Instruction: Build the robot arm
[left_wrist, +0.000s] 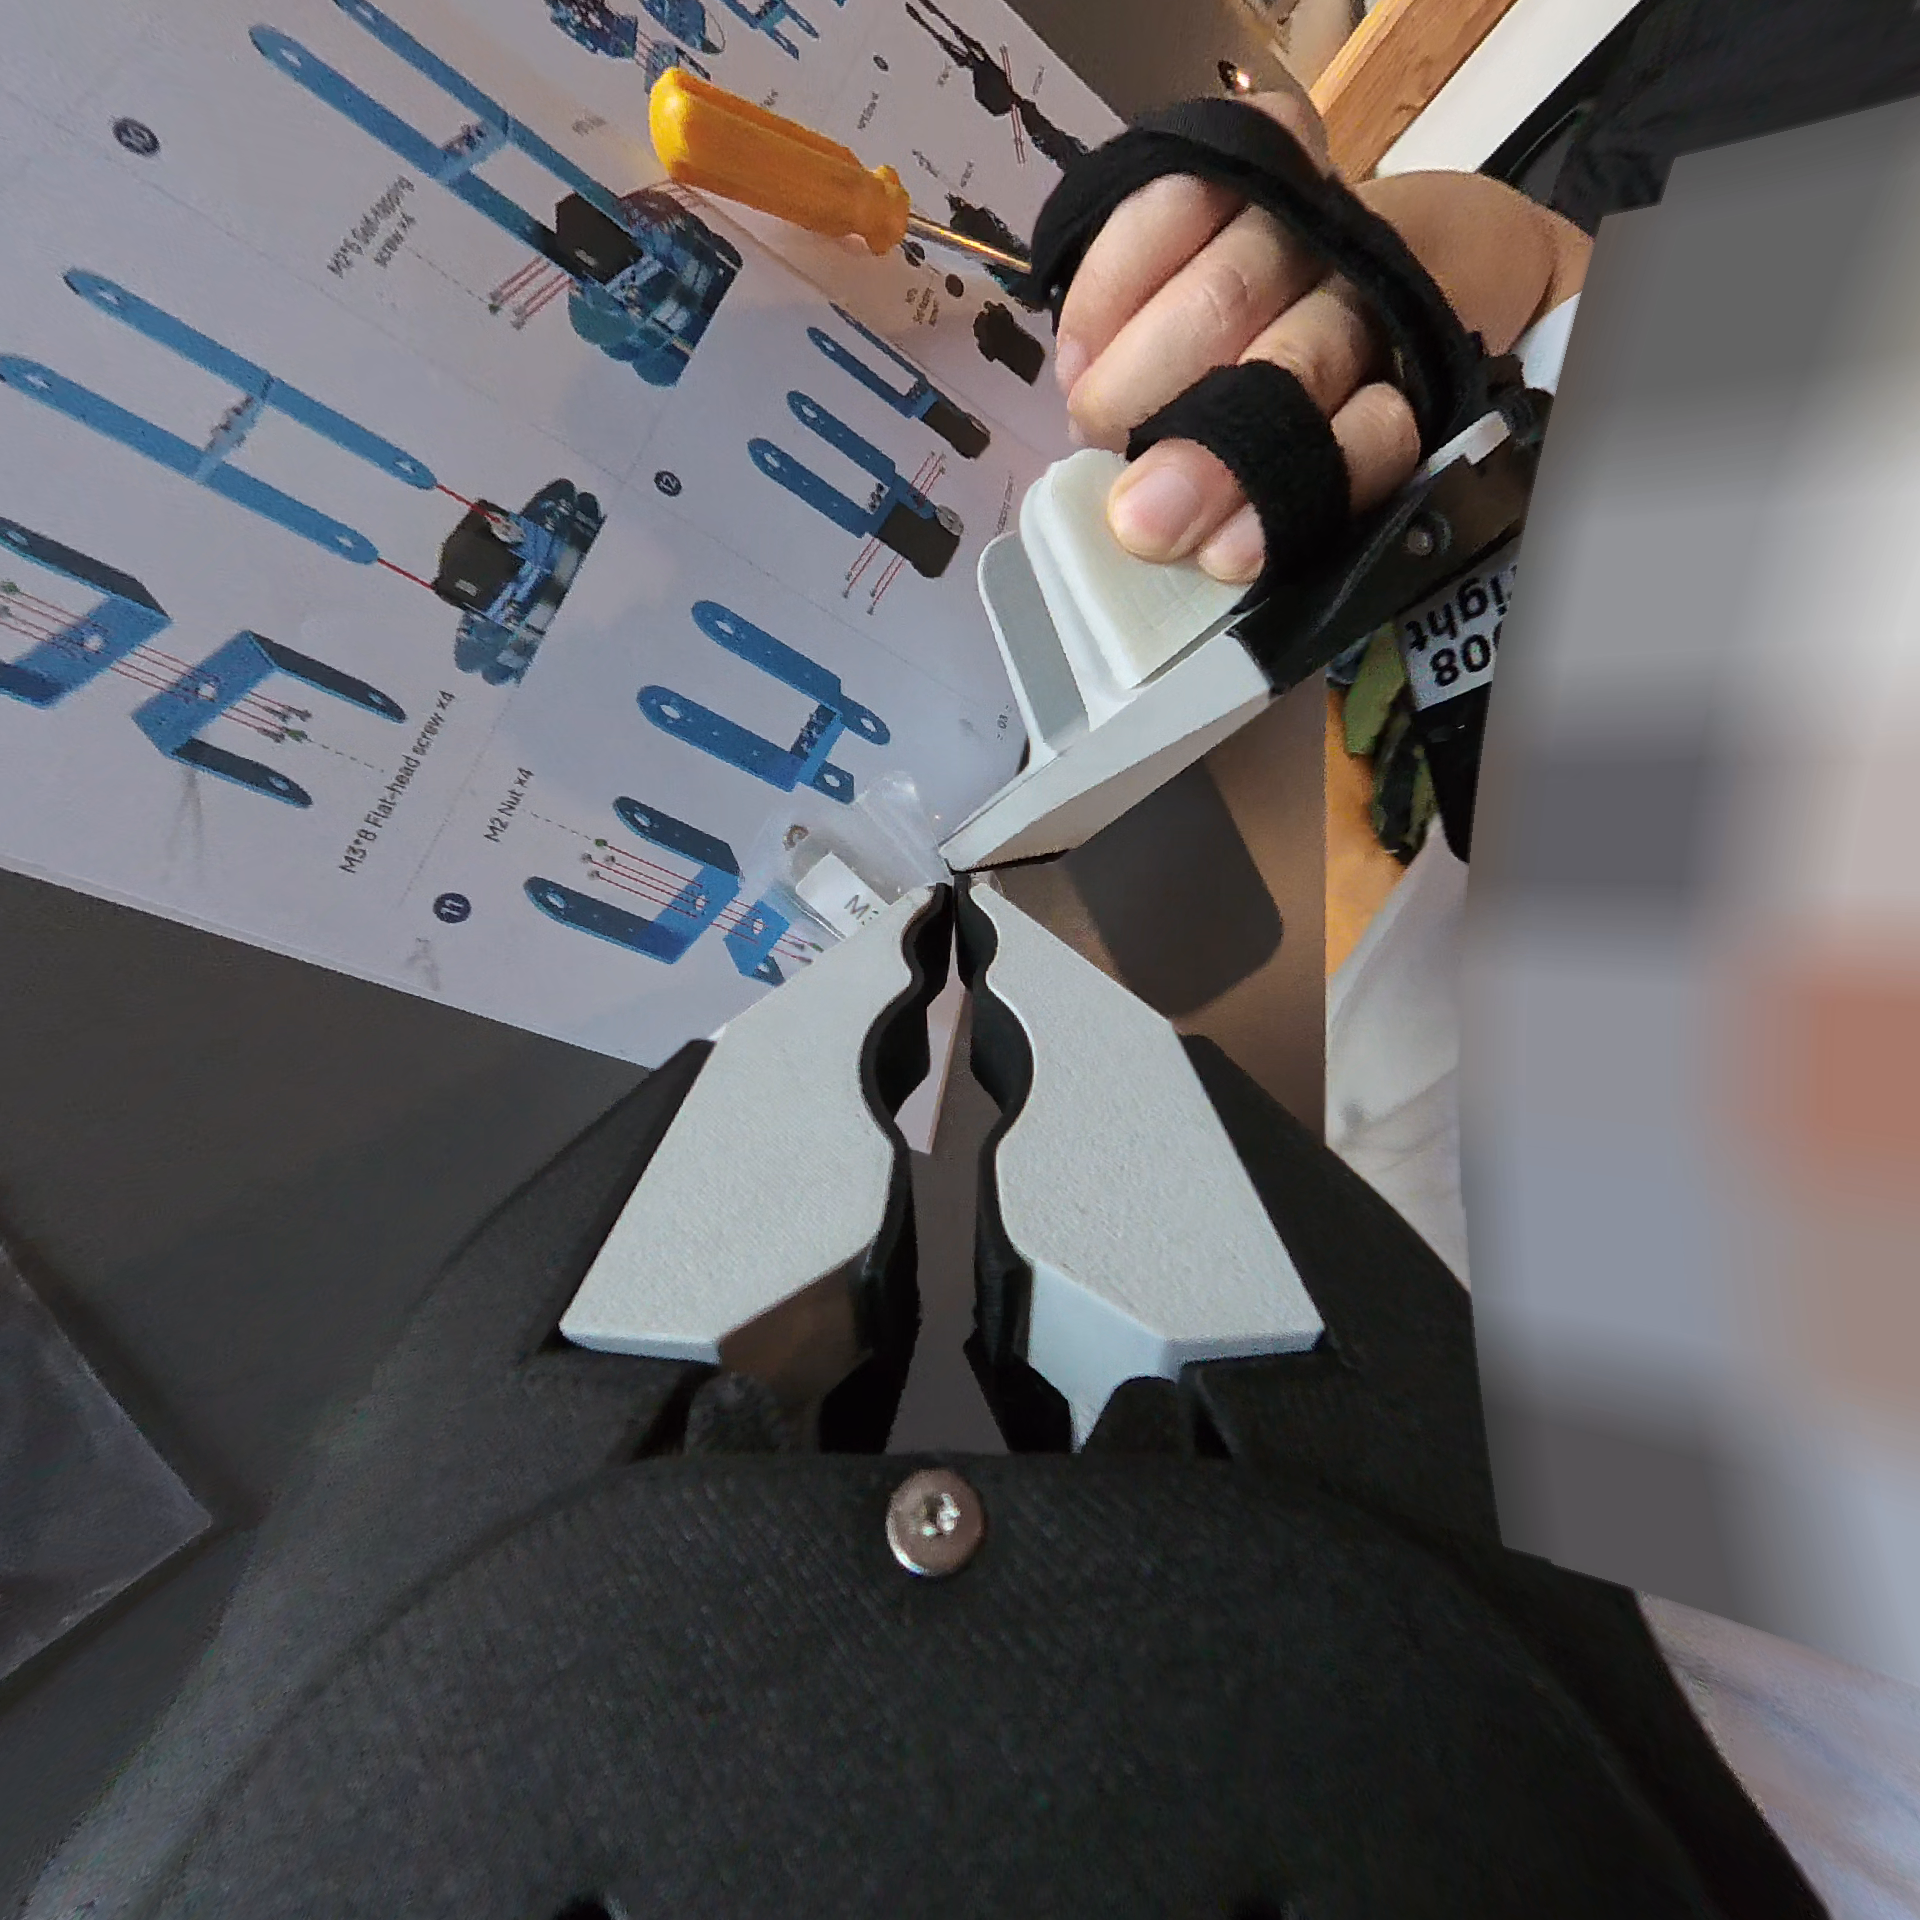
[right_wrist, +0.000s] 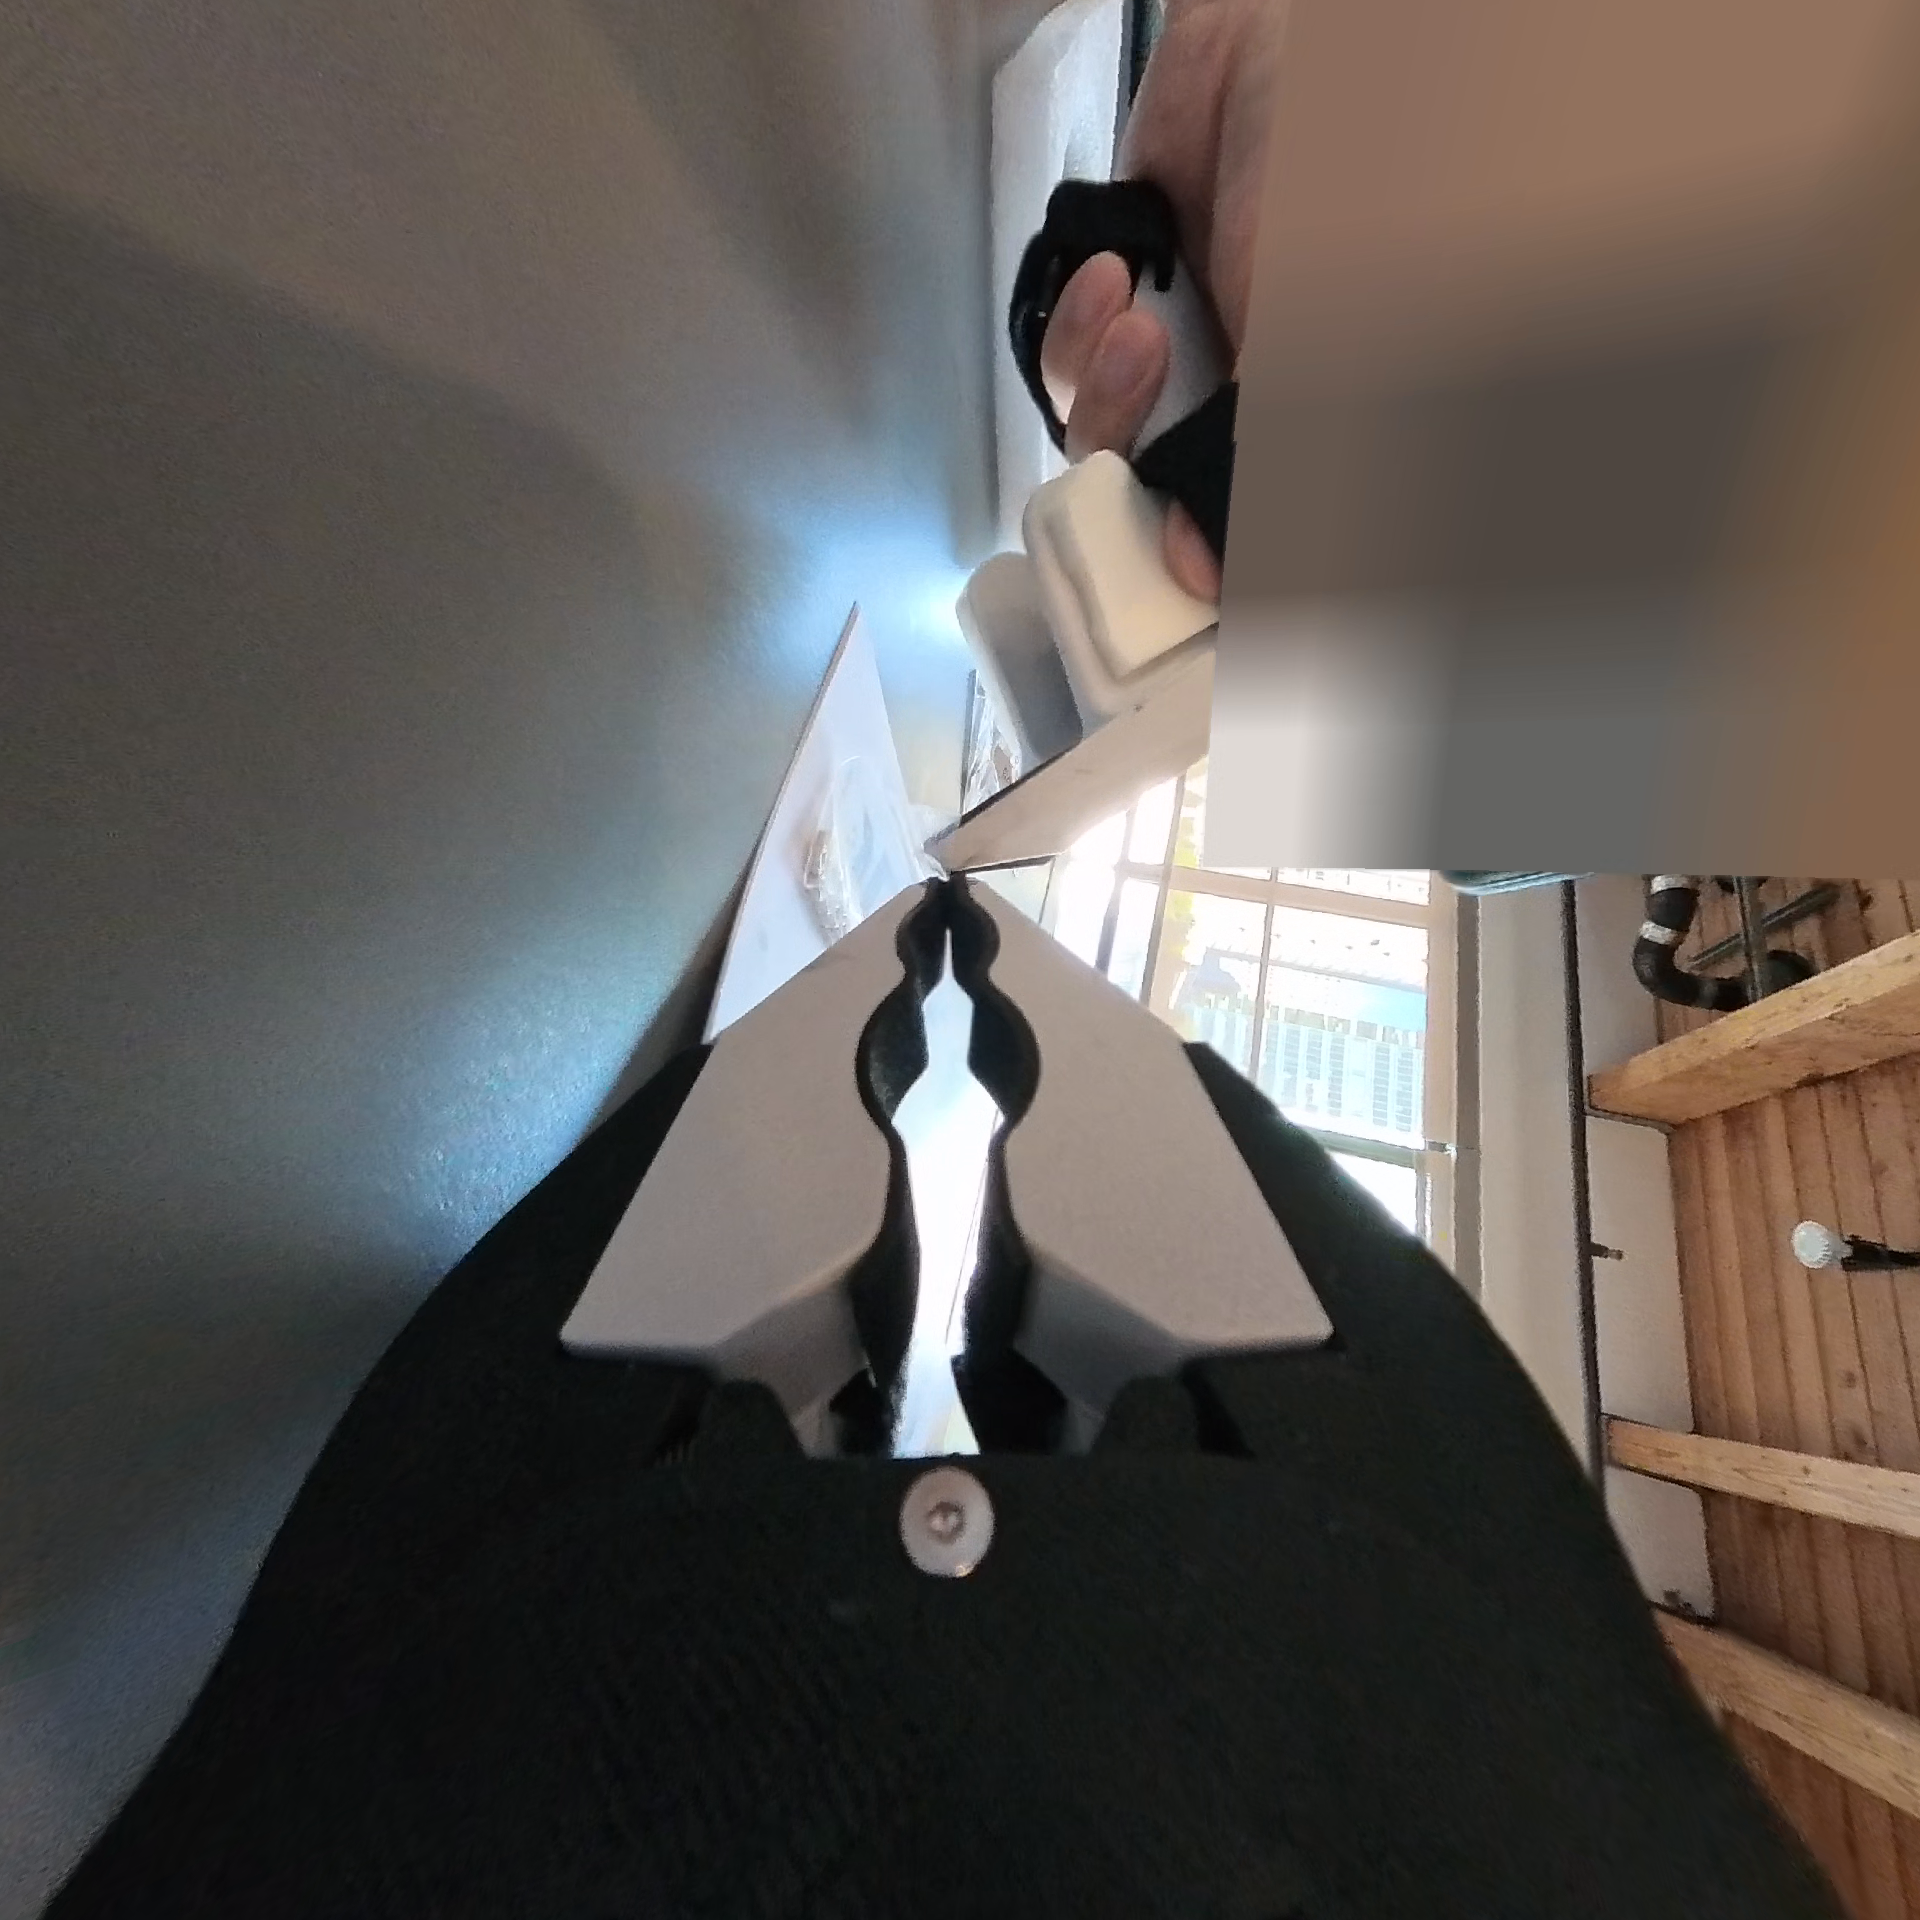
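Both grippers, left (left_wrist: 951, 896) and right (left_wrist: 961, 854), have fingers closed and pinch one clear bag (left_wrist: 868, 847) above the sheet (left_wrist: 343, 499), near a screwdriver (left_wrist: 779, 161).

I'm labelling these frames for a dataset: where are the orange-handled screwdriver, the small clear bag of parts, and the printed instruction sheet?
orange-handled screwdriver (left_wrist: 774, 156): left wrist view, middle of its handle.
small clear bag of parts (left_wrist: 868, 847): left wrist view, clear plastic beside the hand-held gripper tips.
printed instruction sheet (left_wrist: 582, 582): left wrist view, blank patch between diagrams.
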